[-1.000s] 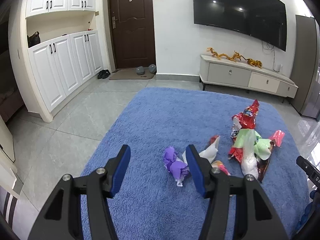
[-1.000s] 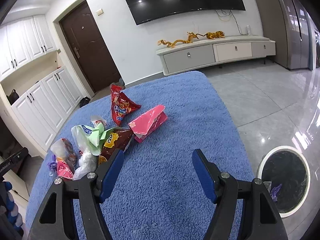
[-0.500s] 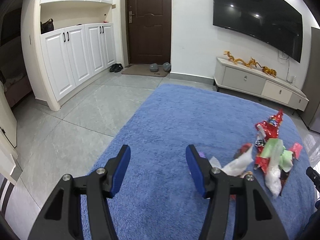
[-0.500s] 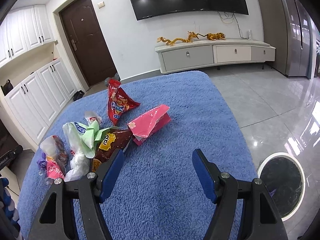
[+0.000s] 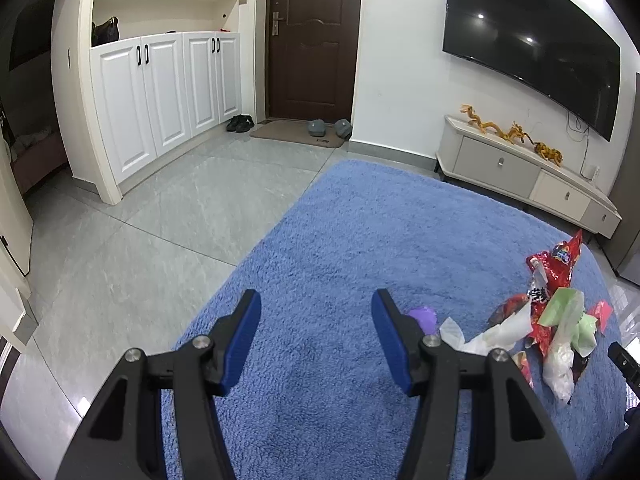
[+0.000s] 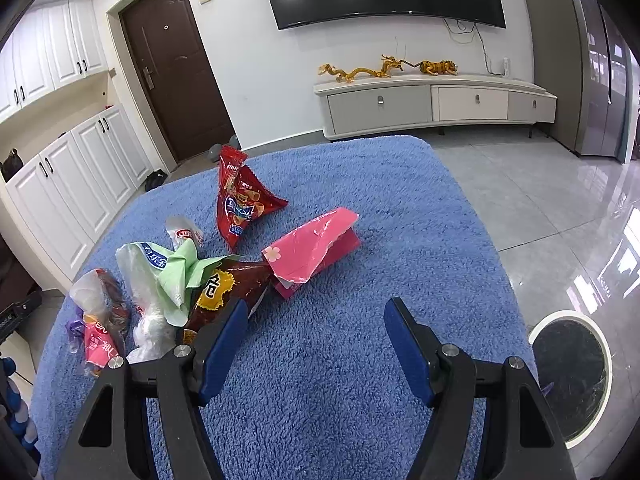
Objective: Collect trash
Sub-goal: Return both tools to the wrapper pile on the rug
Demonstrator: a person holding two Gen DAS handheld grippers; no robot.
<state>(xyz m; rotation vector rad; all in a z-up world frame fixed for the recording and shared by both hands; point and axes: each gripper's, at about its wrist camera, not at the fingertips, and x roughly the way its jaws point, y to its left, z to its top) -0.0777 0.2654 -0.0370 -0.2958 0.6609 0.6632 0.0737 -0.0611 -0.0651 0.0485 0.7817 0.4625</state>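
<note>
Hovering over a blue rug, both grippers empty: left gripper with fingers apart at a middling width and only bare pile between them; right gripper with fingers somewhat wider, likewise closed on nothing.

Trash heaped on the rug, left of centre in the right wrist view: red snack bag standing up, pink wrapper folded beside it, brown snack bag partly under a green wrapper, clear plastic bag, and a small pink packet at the near left. Purple scrap just behind the left gripper's right finger, white tissue next to it. Bin open on the tiled floor, just off the rug's right edge.

Likely trouble: overlapping wrappers, so a pinch on the brown bag probably drags the green one along or spills it on the way. Thin film and tissue prone to slipping from a shallow grip, or to being pushed into the pile rather than caught. Left gripper aimed at empty rug, off to the side of the purple scrap; closing there would catch nothing. Two grippers converging on one heap could knock together.

Room: wide bare rug ahead and to the right of the heap, clear tile on the way to the bin; rug edge near on the left, white cabinets and TV stand well apart.
</note>
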